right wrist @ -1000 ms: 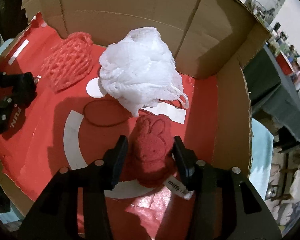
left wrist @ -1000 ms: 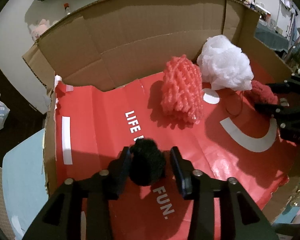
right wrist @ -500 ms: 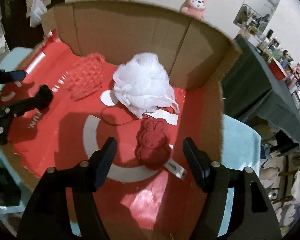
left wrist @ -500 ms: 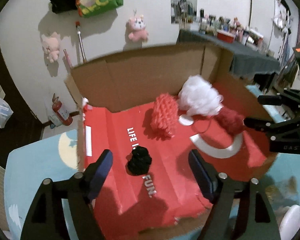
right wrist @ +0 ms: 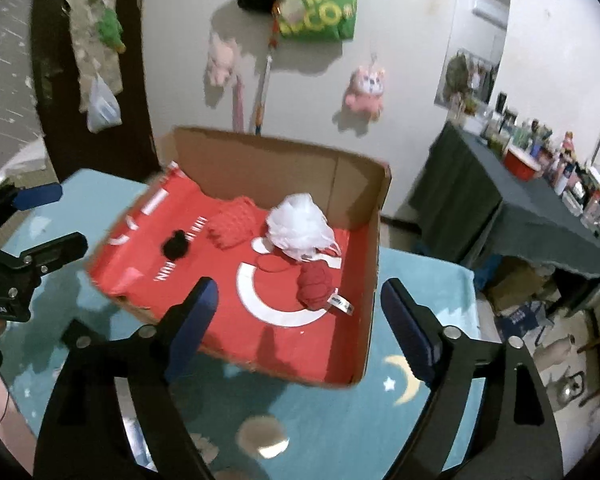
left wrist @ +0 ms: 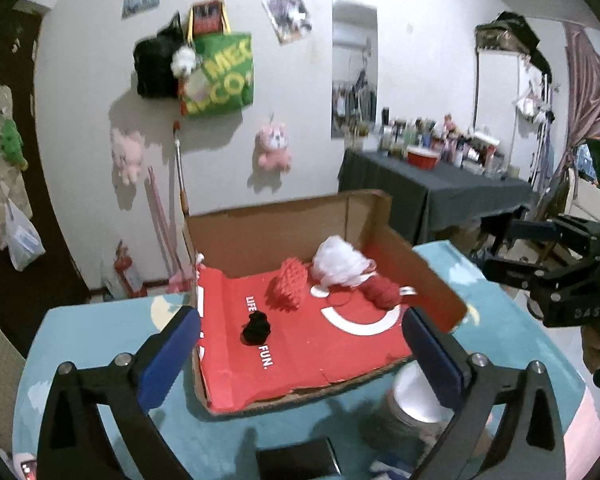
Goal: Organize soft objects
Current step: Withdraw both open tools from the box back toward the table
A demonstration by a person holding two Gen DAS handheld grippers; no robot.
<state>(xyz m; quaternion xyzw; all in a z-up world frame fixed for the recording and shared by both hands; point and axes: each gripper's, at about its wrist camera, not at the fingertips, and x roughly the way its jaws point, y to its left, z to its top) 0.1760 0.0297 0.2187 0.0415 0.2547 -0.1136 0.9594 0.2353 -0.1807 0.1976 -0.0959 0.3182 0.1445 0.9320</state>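
Observation:
A shallow cardboard box with a red lining stands on the blue table. In it lie a black pompom, a coral knitted piece, a white mesh puff and a dark red plush with a white tag. My left gripper hangs above the box's near edge, jaws opening wide, nothing between them. My right gripper is raised over the box's front right, jaws opening, empty. Each gripper also shows at the edge of the other's view.
The table wears a light blue cloth with moon prints. A white round container and a dark flat object lie in front of the box. Bags and plush toys hang on the wall behind; a cluttered dark side table stands right.
Both grippers let go, the left of the black pompom and the right of the dark red plush, opened wide and pulled up and back from the box. The toys stay where they were set down.

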